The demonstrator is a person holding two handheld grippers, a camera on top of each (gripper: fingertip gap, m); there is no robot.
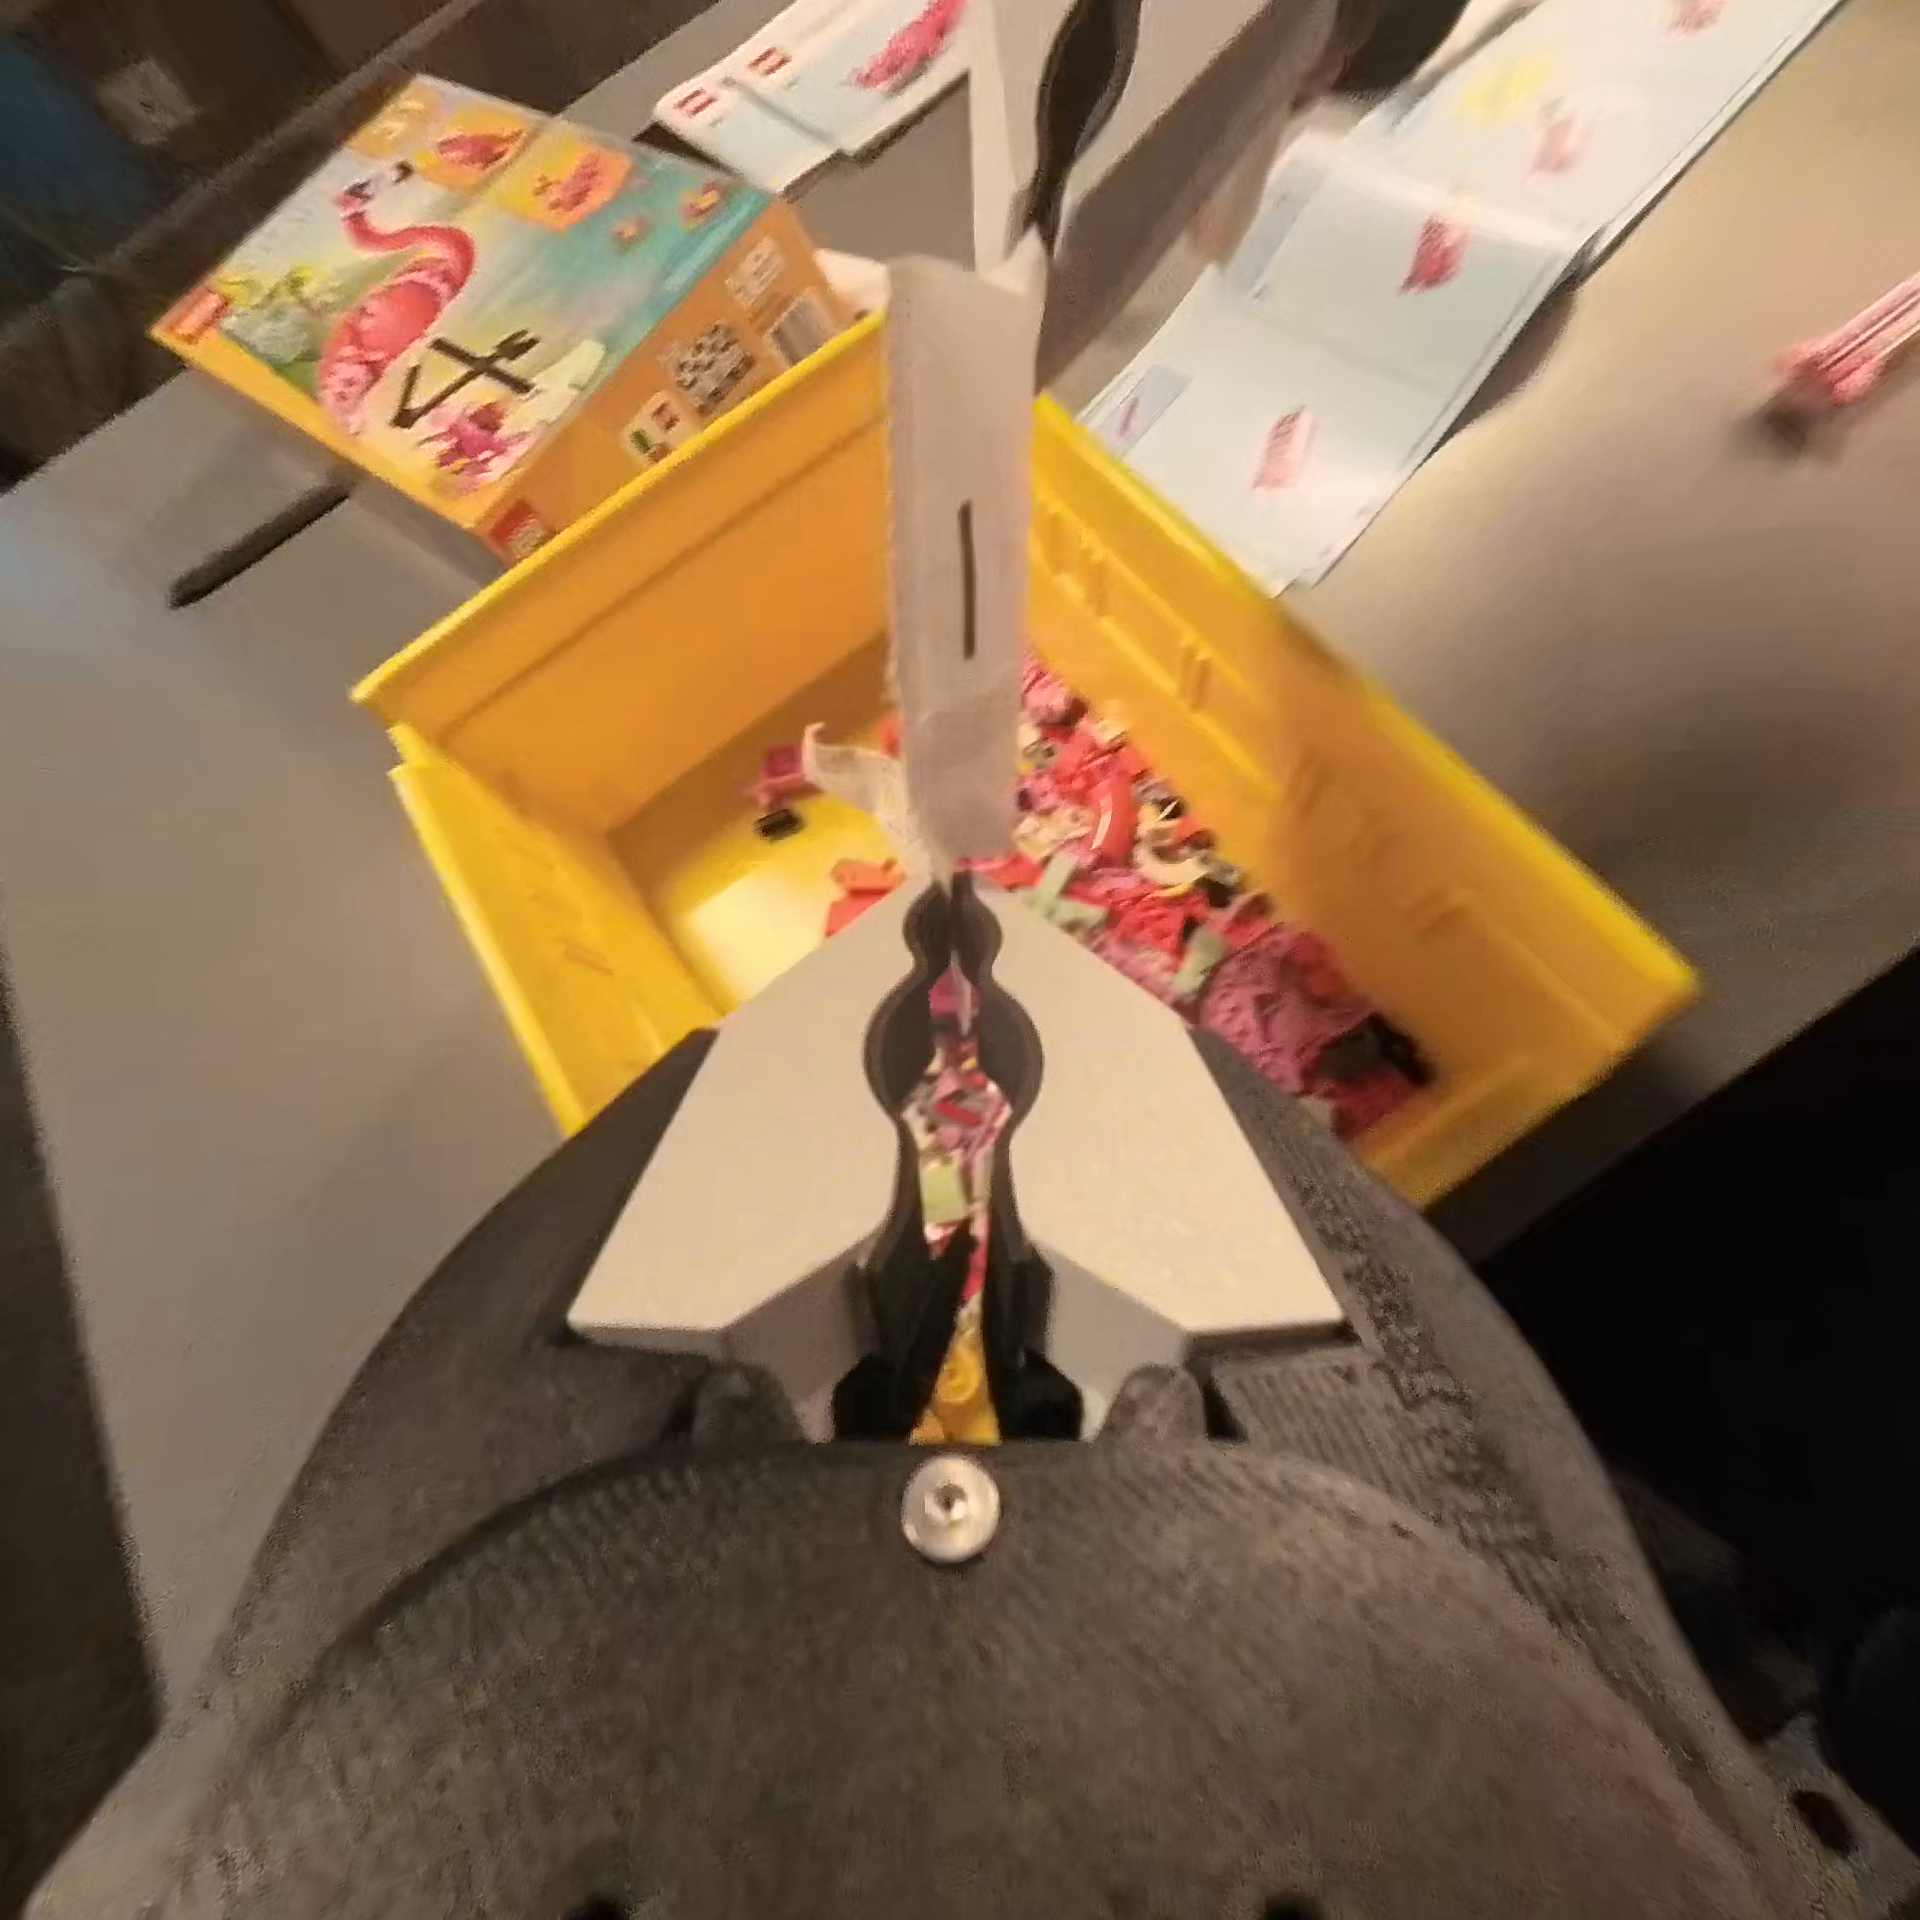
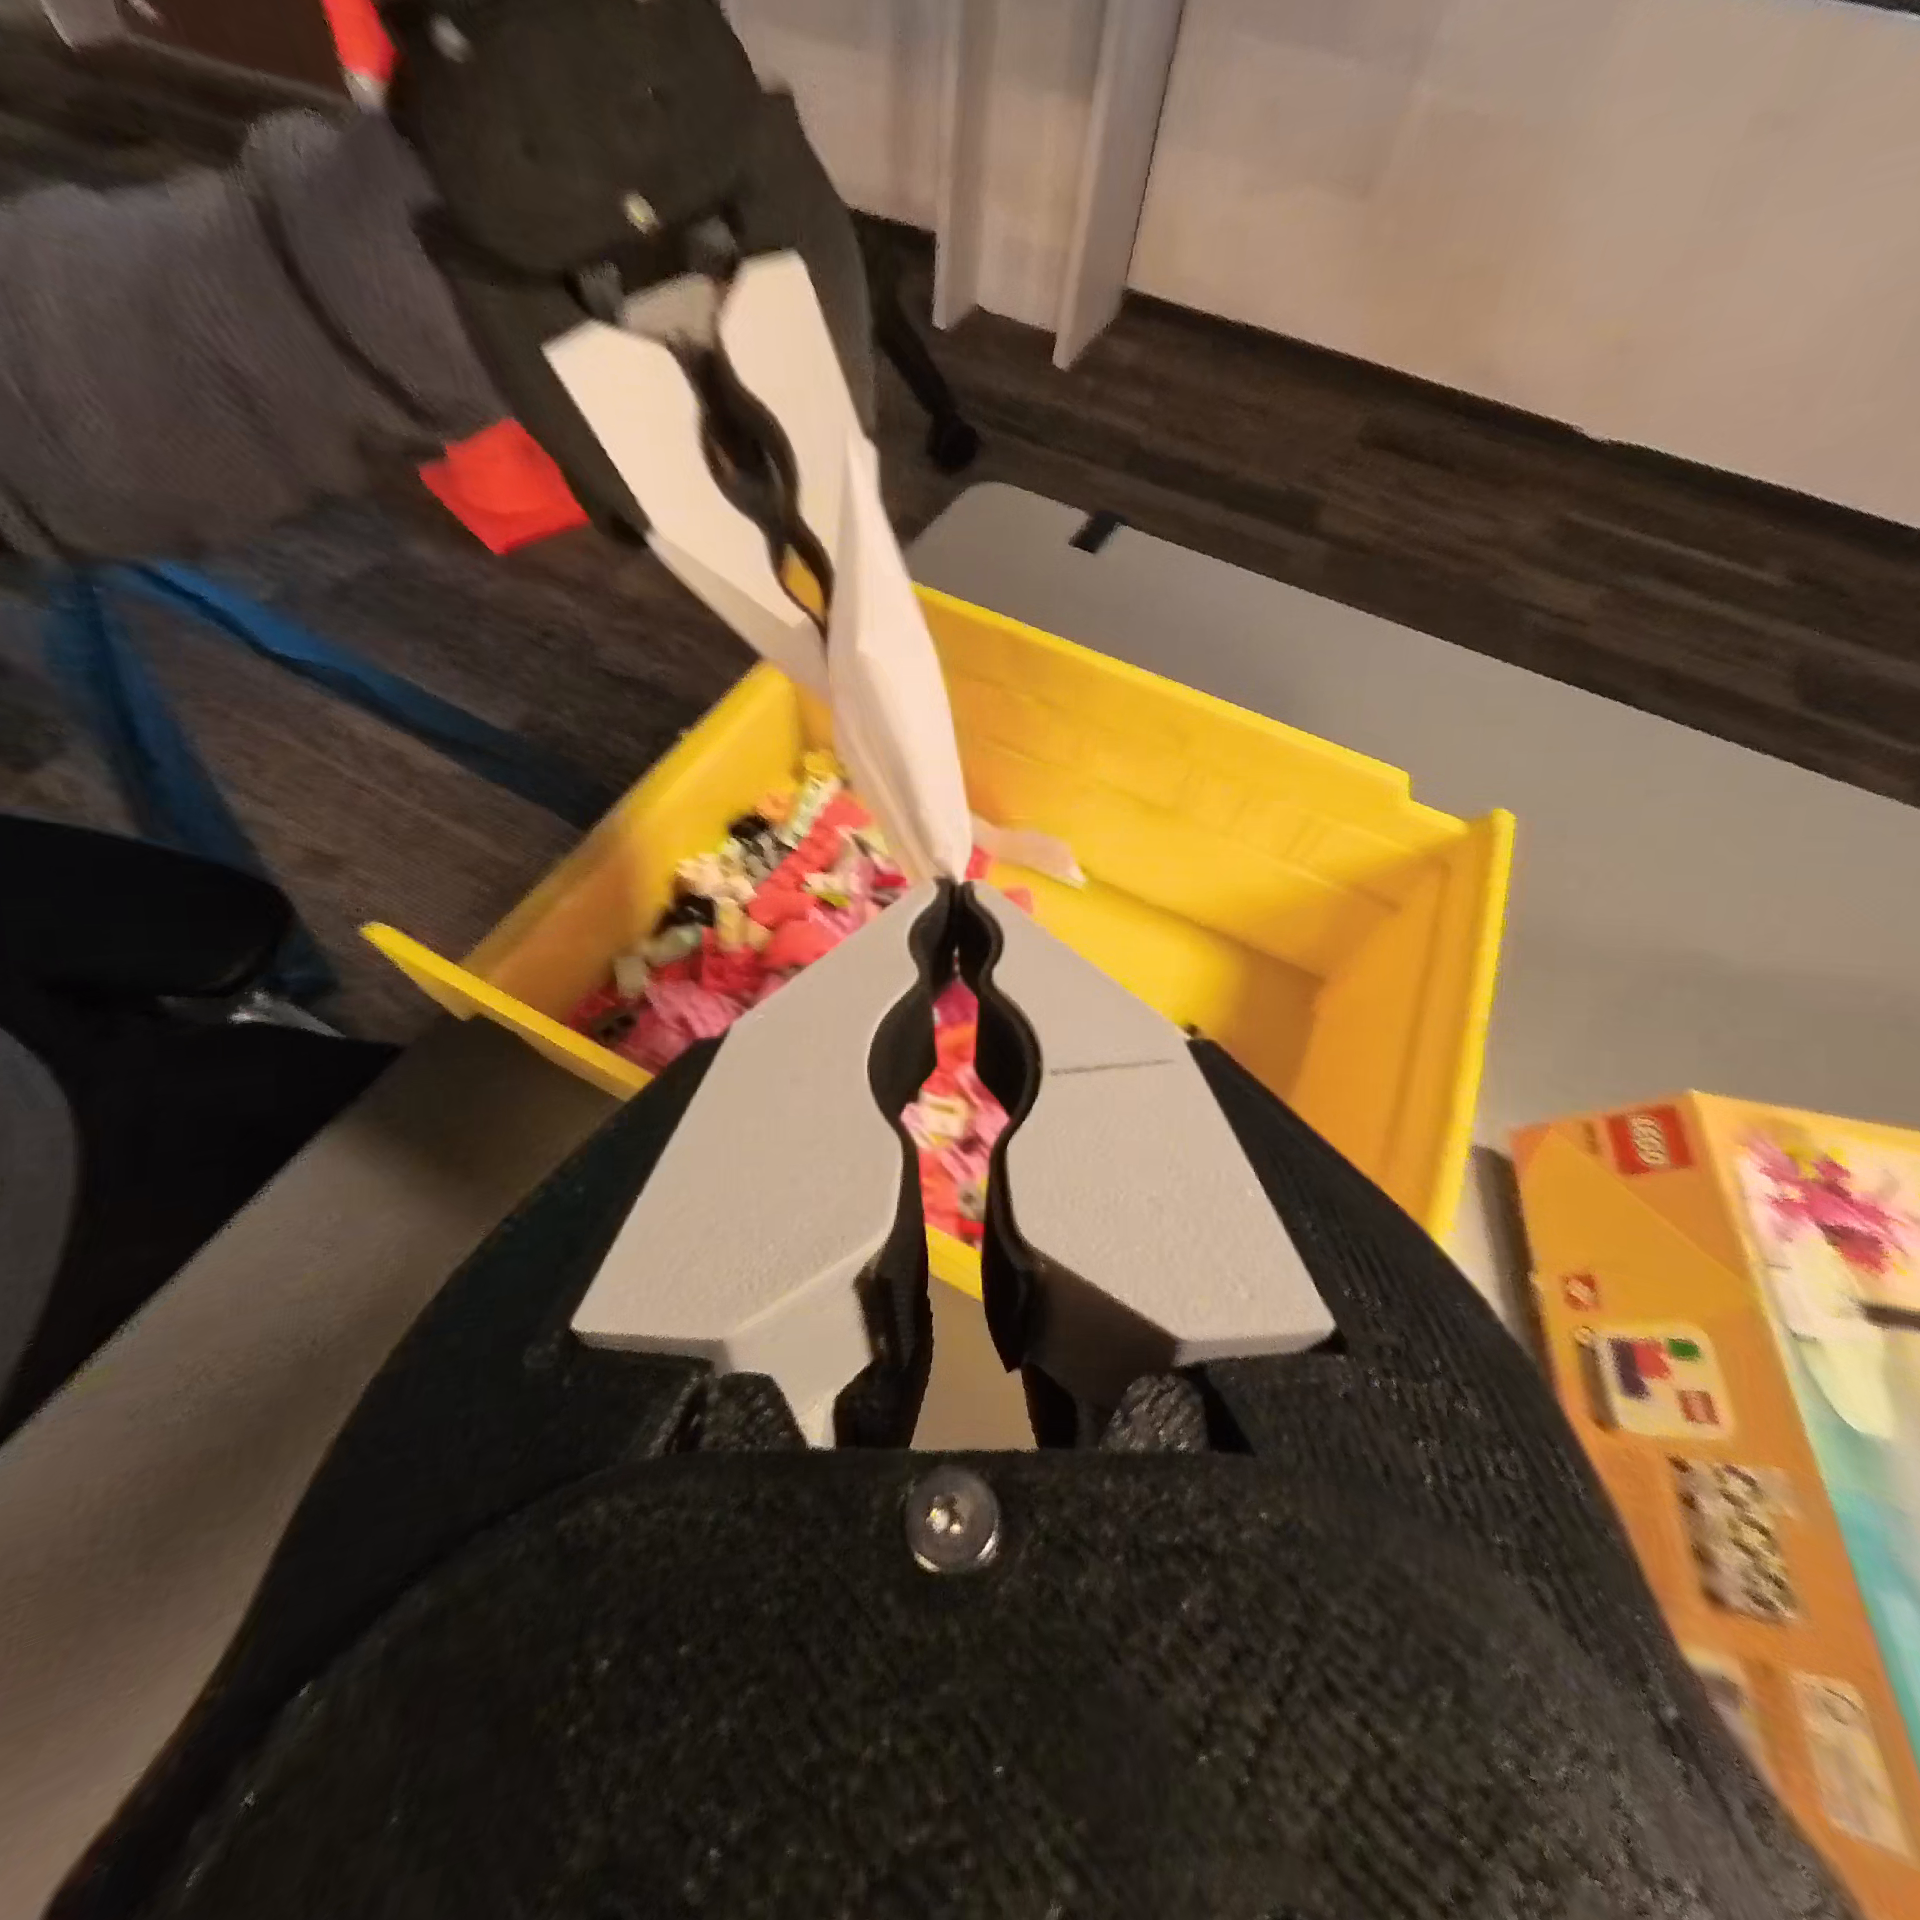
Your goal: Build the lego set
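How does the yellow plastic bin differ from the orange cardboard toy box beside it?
The yellow plastic bin stands open-topped, showing a pile of pink and red bricks; the orange cardboard toy box lies closed on its side. The bin is plain, the box is covered in printed pictures. Both sit on the grey table.

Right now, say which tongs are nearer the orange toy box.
Right: the right tongs pinch the white bag beside the box; the left tongs pinch it across the yellow bin.

White paper bag (image 1: 961, 582), stretched taut above yellow bin (image 1: 1455, 862) of bricks
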